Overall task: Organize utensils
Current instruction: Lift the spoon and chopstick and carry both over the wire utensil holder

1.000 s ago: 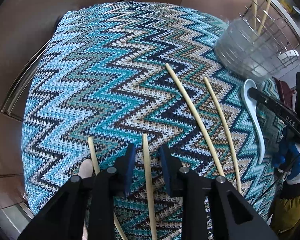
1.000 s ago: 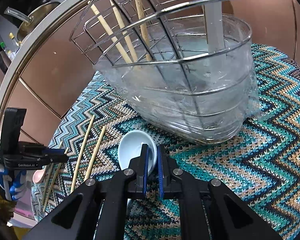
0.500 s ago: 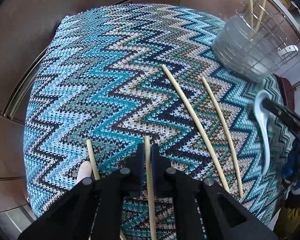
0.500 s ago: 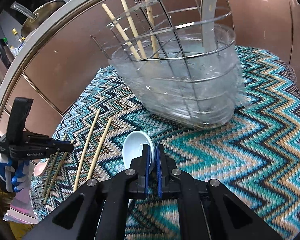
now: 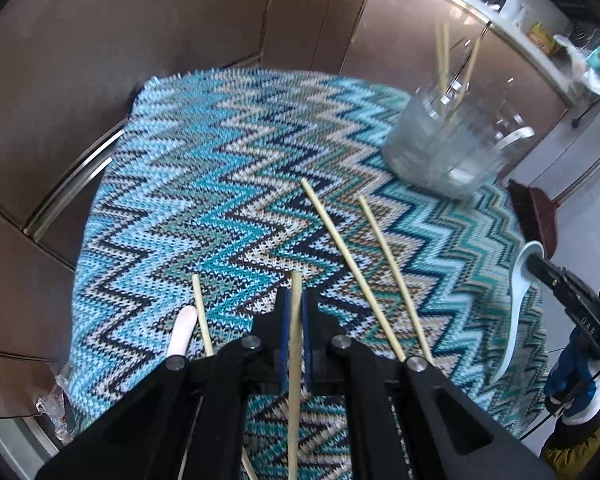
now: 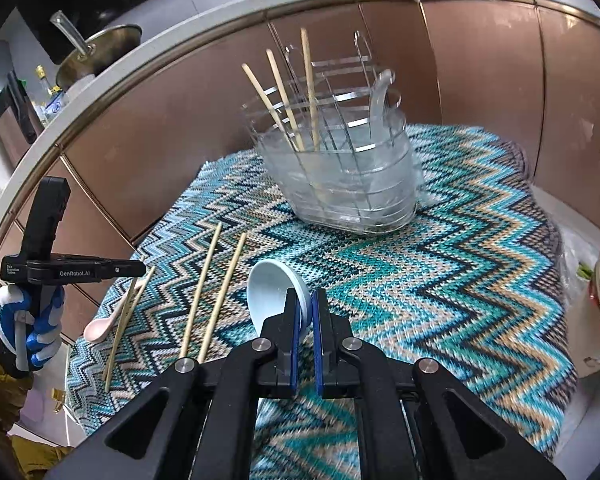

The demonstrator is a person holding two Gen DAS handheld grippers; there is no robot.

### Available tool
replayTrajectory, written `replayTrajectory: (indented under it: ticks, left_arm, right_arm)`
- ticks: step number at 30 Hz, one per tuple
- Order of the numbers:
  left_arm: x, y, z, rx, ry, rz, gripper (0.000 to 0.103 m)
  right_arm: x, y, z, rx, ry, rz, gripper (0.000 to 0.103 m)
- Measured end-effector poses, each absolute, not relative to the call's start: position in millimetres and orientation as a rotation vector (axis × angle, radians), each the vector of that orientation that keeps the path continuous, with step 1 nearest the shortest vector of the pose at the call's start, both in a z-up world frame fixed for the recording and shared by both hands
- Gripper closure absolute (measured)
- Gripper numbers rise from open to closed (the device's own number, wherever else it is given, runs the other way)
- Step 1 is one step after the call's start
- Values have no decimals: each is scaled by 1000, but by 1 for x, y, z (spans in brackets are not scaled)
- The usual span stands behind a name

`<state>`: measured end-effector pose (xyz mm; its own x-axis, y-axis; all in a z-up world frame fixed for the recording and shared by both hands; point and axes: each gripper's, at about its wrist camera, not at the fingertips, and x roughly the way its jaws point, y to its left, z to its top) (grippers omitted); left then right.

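The left tool (image 5: 295, 312) is clamped on a chopstick (image 5: 295, 380) whose long axis runs along its fingers. The right tool (image 6: 305, 312) pinches the pale blue spoon (image 6: 274, 292), apparently lifted off the bench (image 6: 440, 280). The wire caddy (image 6: 348, 176) stands ahead, nearer the right hand.

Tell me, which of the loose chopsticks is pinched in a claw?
The chopstick clamped in the left claw. The other three lie free on the cloth, one to its left, two to its right.
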<state>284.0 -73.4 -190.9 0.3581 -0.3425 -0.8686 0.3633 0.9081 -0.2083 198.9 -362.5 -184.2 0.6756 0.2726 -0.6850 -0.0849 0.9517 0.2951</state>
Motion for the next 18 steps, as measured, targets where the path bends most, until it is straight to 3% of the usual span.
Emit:
replayTrajectory:
  ticks: [18]
  left_arm:
    - [200,-25,-95,-86,834,-486,98]
  right_arm:
    - [111,-321,-93,162,607,149,97]
